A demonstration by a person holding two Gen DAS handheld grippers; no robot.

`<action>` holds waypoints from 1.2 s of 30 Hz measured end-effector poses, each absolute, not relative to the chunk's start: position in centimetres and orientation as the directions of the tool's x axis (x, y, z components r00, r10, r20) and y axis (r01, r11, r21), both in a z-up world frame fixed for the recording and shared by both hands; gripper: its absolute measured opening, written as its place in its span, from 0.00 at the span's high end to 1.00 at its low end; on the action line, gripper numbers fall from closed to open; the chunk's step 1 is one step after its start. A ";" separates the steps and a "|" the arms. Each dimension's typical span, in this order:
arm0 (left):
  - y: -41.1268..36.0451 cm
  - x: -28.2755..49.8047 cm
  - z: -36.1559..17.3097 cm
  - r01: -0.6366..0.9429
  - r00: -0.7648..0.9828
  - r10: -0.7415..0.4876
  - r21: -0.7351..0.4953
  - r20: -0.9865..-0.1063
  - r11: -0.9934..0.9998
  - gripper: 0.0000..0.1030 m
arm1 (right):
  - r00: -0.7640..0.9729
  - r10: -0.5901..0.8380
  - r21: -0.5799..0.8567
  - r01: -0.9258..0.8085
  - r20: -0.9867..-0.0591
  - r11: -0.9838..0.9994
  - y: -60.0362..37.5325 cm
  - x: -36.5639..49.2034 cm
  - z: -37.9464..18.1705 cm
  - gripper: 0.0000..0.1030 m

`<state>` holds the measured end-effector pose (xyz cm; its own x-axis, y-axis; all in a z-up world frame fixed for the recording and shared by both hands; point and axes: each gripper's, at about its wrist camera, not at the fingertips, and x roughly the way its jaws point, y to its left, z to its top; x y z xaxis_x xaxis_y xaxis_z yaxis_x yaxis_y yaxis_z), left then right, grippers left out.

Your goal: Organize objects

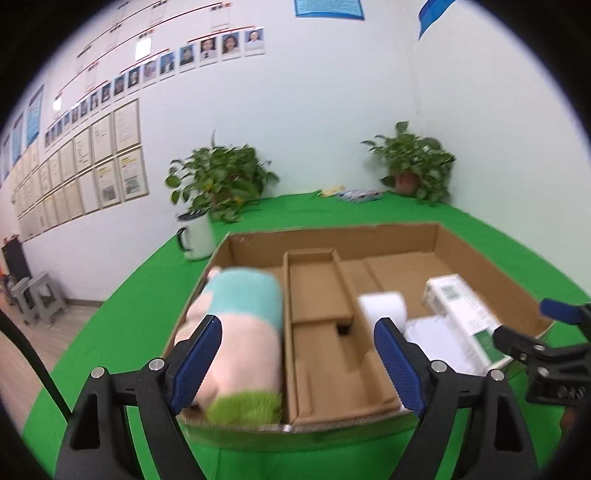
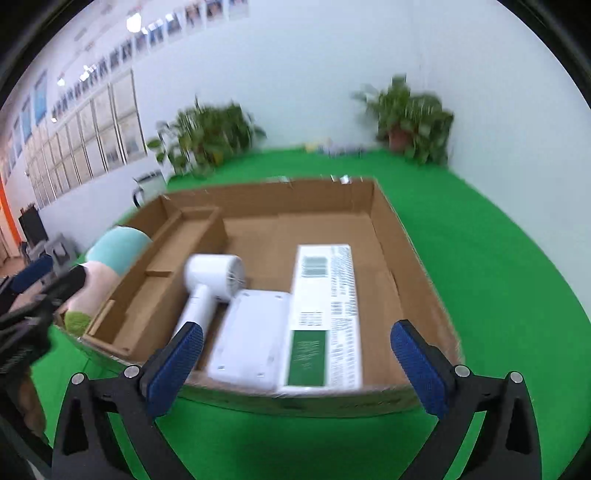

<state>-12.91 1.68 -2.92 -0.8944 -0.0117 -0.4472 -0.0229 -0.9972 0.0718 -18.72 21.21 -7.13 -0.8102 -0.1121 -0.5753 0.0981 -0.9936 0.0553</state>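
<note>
Rolled towel (image 1: pixel 240 332): soft, light, grasp mid-roll | hair dryer (image 2: pixel 210 284): rigid, grasp handle | both grippers' fingers (image 1: pixel 199 354) spread, empty

No text can be read in either view. The long white box (image 2: pixel 325 314) in the cardboard tray (image 2: pixel 391 229) carries barcodes, lines of small print and a green label, all too blurred. The framed papers (image 1: pixel 110 162) and blue notices (image 1: pixel 328 9) on the wall are also illegible.
</note>
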 end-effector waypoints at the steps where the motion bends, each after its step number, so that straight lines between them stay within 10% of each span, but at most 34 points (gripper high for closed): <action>1: 1.6 -13.0 -3.7 -0.017 -0.886 -0.015 0.067 -0.463 -0.998 0.18 | -0.824 -0.103 0.042 0.096 -0.557 -0.994 20.6 -18.3 -7.4 0.01; 36: 2.1 -14.4 -7.6 0.049 -0.857 -0.086 0.086 -0.508 -0.995 0.10 | -0.848 -0.070 -0.018 0.093 -0.525 -0.996 17.8 -19.1 -10.6 0.00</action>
<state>-14.42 2.14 -7.55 -0.8567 -0.0863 -0.5085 0.0489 -0.9951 0.0864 -19.14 17.79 -10.64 -0.8485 -0.0698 -0.5246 0.0930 -0.9955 -0.0178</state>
